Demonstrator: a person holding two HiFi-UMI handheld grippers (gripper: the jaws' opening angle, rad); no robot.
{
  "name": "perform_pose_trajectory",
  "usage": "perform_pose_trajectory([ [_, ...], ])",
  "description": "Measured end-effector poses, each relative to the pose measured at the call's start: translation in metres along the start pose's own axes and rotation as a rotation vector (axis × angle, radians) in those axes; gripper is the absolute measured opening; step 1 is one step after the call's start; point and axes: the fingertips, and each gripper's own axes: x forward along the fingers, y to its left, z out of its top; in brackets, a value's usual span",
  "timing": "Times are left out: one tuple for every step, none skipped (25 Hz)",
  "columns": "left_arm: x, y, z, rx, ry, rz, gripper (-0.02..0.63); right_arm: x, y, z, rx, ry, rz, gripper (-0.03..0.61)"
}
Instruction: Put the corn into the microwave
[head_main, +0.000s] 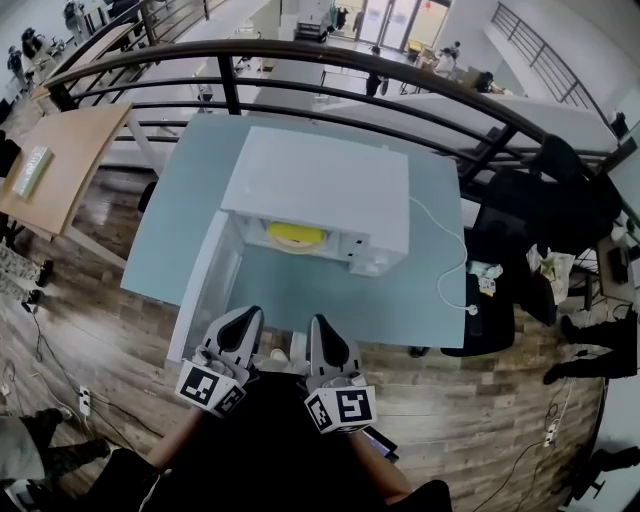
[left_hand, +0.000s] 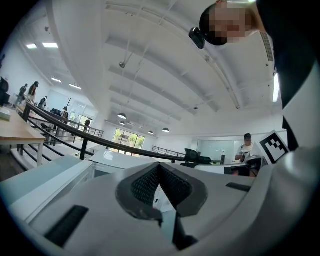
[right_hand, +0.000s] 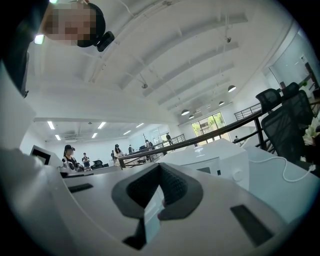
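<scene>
Both units are held low at 6 o'clock, close to the body. Left hand-held gripper (head_main: 246, 318) (left_hand: 159, 167): jaws together, nothing between them. Right hand-held gripper (head_main: 322, 330) (right_hand: 160, 167): likewise, pads touching, empty. At 12 is the grey tabletop (head_main: 330, 300), with the microwave (head_main: 330, 185) on it and its door (head_main: 205, 285) wide open toward the box's 7 o'clock. The corn (head_main: 295, 236) is yellow and lies inside the cavity; can't tell what's under it. Placement looks done, so I'd guess the door is what's left. Push the door's free edge with a closed jaw tip in a slow arc from 9 toward 3, without shoving the box back. The white cable (head_main: 445, 250) trails at the box's 3 o'clock, so stay clear.
</scene>
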Motion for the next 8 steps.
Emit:
perform_pose_trajectory([
  [0.0004,-0.0002,0.0003,-0.002,0.001,-0.001,0.003,0.0000,0.0001,0.0003,0.000,0.000,0.000,0.008],
  [0.0008,-0.0005,0.0008,-0.006,0.001,-0.001,0.003,0.0001,0.0003,0.0007,0.000,0.000,-0.001,0.008],
  [0.0012,-0.0008,0.0012,-0.008,0.001,-0.002,0.003,0.0002,0.0002,0.0010,-0.001,0.001,-0.001,0.008],
  [0.0016,-0.0013,0.0011,-0.006,0.001,-0.004,0.003,0.0001,-0.0001,0.0011,-0.002,0.002,-0.002,0.008],
  [0.0018,-0.0020,0.0007,-0.003,0.001,-0.007,0.003,-0.0001,-0.0005,0.0009,-0.002,0.003,-0.002,0.008],
  [0.0019,-0.0028,0.0003,0.001,0.001,-0.009,0.003,-0.0005,-0.0012,0.0004,-0.002,0.004,-0.003,0.008],
  [0.0020,-0.0036,-0.0003,0.004,0.000,-0.012,0.003,-0.0011,-0.0020,-0.0002,-0.002,0.005,-0.004,0.008],
  [0.0021,-0.0044,-0.0010,0.006,-0.001,-0.014,0.003,-0.0017,-0.0028,-0.0008,-0.001,0.005,-0.005,0.008],
])
